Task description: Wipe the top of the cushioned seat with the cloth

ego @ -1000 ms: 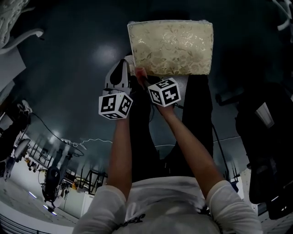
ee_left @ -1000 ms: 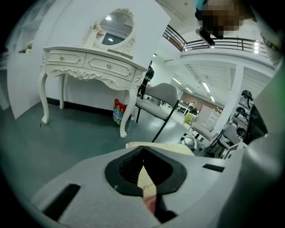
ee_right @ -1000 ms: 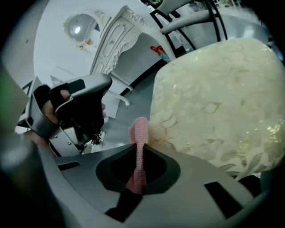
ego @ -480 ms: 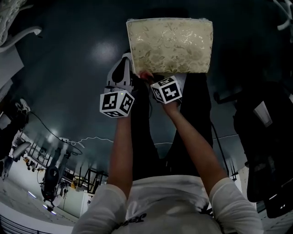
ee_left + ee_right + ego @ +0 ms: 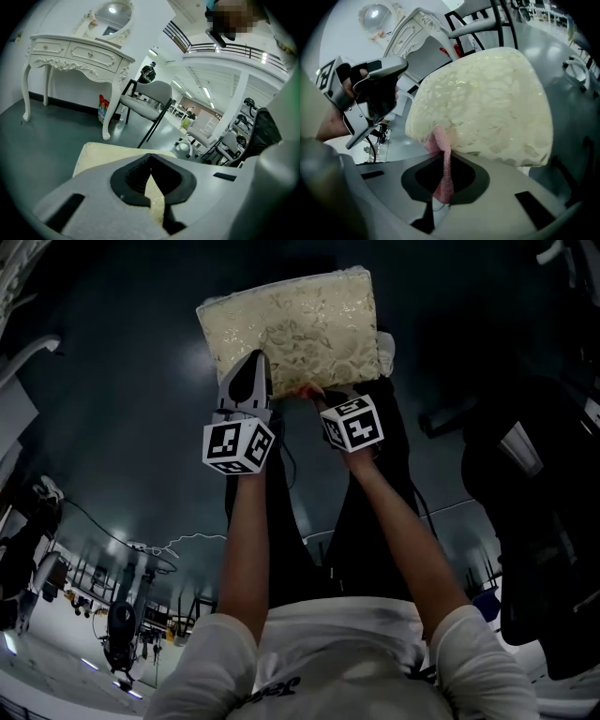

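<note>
Cushioned seat point(image 5: 291, 329): rectangular, cream, glossy leaf-pattern brocade, just ahead of both claws. The head view gives its whole outline. Only the right gripper view shows the knit of the cloth point(image 5: 440, 140).

Left gripper point(image 5: 251, 367): jaws together, empty, at the seat's near edge.

Right gripper point(image 5: 443, 164): clamped on the cloth, a thin pink strip whose far end touches the seat's edge.

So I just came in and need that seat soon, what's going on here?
A person holds a gripper in each hand at the near edge of the cushioned seat. The right gripper is shut on a pink cloth, whose free end touches the seat's near edge. The left gripper hangs beside it over the seat, jaws together, empty.
</note>
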